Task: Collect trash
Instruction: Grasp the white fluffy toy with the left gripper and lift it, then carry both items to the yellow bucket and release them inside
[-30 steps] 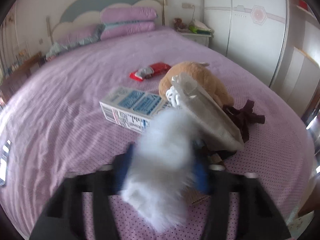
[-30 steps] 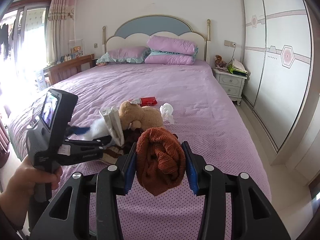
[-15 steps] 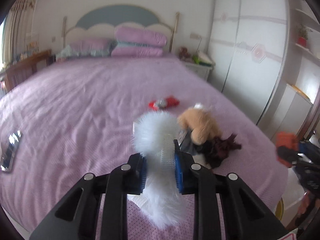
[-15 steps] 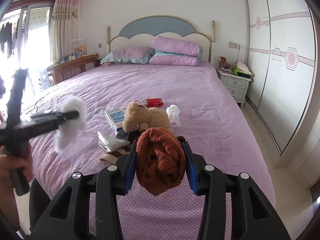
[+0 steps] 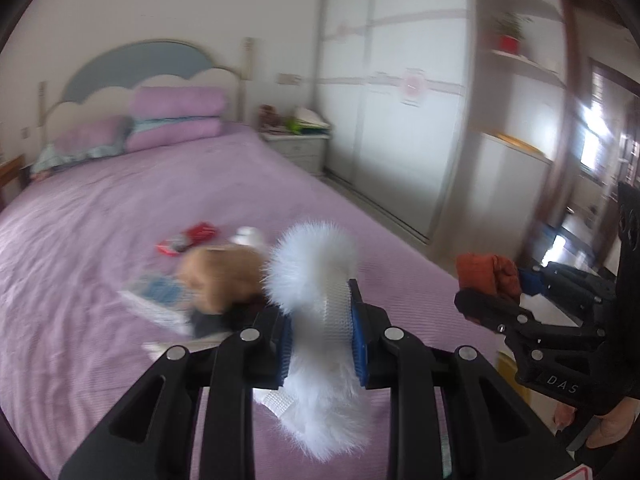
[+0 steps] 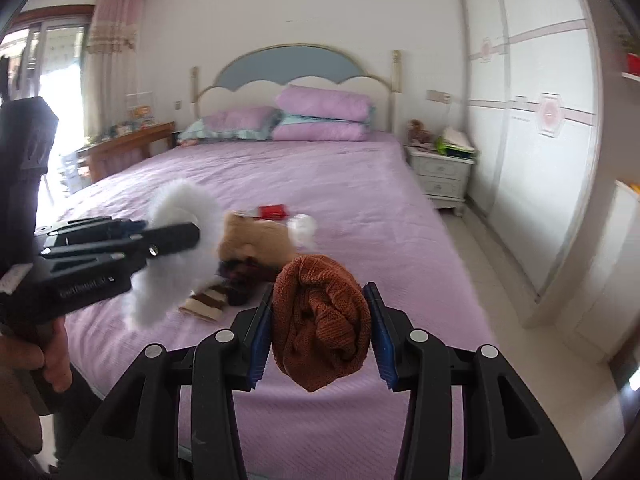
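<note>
**A:** so both hands are loaded rn. left gripper (image 5: 320, 340) is clamped on a fluffy white fur strip with a mesh backing (image 5: 316, 276), right gripper (image 6: 318, 336) is squeezed on a bunched rust-orange knit cloth (image 6: 320, 316). both are held in the air above the near end of the purple bed (image 6: 340, 184). what could go wrong imo?

**B:** the fur strip tbh. most of it hangs outside the blue pads (image 5: 358, 344), a long tail dangles below, so a quick swing could pull it loose. the left view is blurry, so prob moving fast.

**A:** and the actual trash?

**B:** lying mid-bed, far of the grippers: red snack wrapper (image 6: 274, 211), crumpled white tissue (image 6: 304, 228), blue-and-white carton (image 5: 158, 294) just left of the tan plush toy (image 6: 252, 240). no bin in view afaict. with zero free grippers, none of it gets picked up till something's put down, and a dropped cloth could land on it.
</note>
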